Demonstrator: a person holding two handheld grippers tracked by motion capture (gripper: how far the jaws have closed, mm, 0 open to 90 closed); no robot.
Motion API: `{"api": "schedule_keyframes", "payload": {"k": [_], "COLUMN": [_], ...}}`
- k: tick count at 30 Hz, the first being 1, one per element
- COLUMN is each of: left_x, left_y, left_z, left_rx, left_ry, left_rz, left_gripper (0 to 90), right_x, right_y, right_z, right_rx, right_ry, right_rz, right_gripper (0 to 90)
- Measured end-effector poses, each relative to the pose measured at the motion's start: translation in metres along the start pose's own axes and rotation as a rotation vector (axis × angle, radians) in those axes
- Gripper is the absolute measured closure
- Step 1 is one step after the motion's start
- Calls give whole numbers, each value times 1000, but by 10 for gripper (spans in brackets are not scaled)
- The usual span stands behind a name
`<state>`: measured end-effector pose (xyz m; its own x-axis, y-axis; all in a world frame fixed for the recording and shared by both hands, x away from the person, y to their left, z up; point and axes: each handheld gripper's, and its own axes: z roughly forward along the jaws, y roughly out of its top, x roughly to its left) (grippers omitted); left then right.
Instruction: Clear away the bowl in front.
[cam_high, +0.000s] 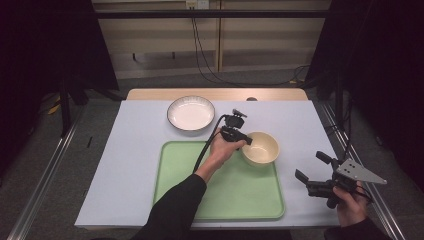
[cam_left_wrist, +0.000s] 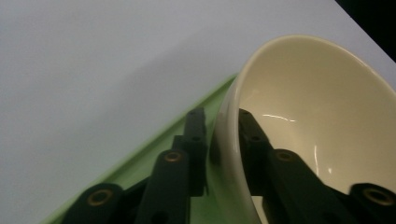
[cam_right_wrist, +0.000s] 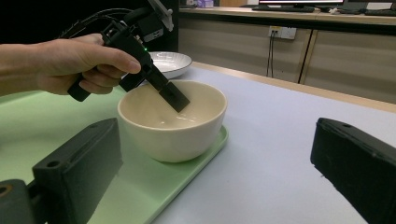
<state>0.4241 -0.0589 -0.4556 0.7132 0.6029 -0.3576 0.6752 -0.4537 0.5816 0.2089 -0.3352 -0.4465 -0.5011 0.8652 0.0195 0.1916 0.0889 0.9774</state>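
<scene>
A cream bowl (cam_high: 262, 147) (cam_left_wrist: 317, 116) (cam_right_wrist: 173, 126) stands on the far right corner of a green tray (cam_high: 225, 195) (cam_left_wrist: 140, 158) (cam_right_wrist: 140, 186). My left gripper (cam_high: 248, 142) (cam_left_wrist: 222, 116) (cam_right_wrist: 175, 98) is shut on the bowl's near-left rim, with one jaw inside the bowl and one outside. The bowl looks upright with its base on the tray. My right gripper (cam_high: 312, 166) (cam_right_wrist: 215, 140) is held open near the table's front right, apart from the bowl, its jaws pointing toward the bowl with nothing between them.
A white plate with a dark rim (cam_high: 190, 113) (cam_right_wrist: 170, 62) lies on the pale table cover (cam_high: 135, 150) behind the tray. Black cables trail from both grippers. Metal rails run along both sides of the table.
</scene>
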Motion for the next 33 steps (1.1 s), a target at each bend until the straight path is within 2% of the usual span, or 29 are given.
{"api": "schedule_keyframes", "payload": {"k": [3, 5, 7, 8, 9, 10, 11, 12, 13, 14, 15, 16, 17, 22, 25, 26, 33], "left_x": [0, -1, -2, -2, -3, -2, -3, -2, -2, -1, 0, 2, 3, 5, 4, 4, 4], "left_y": [0, -1, -1, -1, -1, -1, -1, -2, -3, -3, -4, -5, -5, -6, -6, -7, -10], "left_z": [0, -1, -2, -3, -3, -4, -4, -5, -6, -6, -6, -7, -7, -13, -18, -22, -32], "left_rx": [1, -14, -28, -36, -46, -39, -63, -79, -90, -95, -101, -108, -120, -148, -154, -172, -204], "left_ry": [15, 25, 16, 20, 22, 31, 35, 41, 57, 60, 71, 81, 77, 62, 60, 41, 44], "left_rz": [23, 26, 34, 43, 47, 68, 56, 73, 91, 97, 96, 92, 81, 86, 98, 123, 116], "left_gripper": [696, 660, 616, 586, 512, 512, 480, 451, 374, 374, 287, 239, 204, 87, 68, 65, 55], "right_x": [0, 0, 0, 0, 0, 0, 0, 0, 0, 0, 0, 0, 0, 0, 0, 0, 0], "right_y": [0, 0, 0, 0, 0, 0, 0, 0, 0, 0, 0, 0, 0, 0, 0, 0, 0], "right_z": [0, 0, 0, 0, 0, 0, 0, 0, 0, 0, -1, -1, 0, 0, 0, 0, -1], "right_rx": [1, 1, 3, 1, 1, 1, 1, 1, 1, 1, 0, 0, 0, 0, 0, 0, 2], "right_ry": [-1, 2, 4, 1, 2, 2, 3, 0, 1, 1, 1, -1, -2, -3, -2, -3, 2], "right_rz": [2, 1, -2, 2, 1, 1, 1, 2, 3, 3, 2, 3, 3, 4, 3, 4, 4], "right_gripper": [15, 15, 15, 15, 15, 15, 15, 15, 15, 15, 15, 15, 15, 15, 15, 15, 15]}}
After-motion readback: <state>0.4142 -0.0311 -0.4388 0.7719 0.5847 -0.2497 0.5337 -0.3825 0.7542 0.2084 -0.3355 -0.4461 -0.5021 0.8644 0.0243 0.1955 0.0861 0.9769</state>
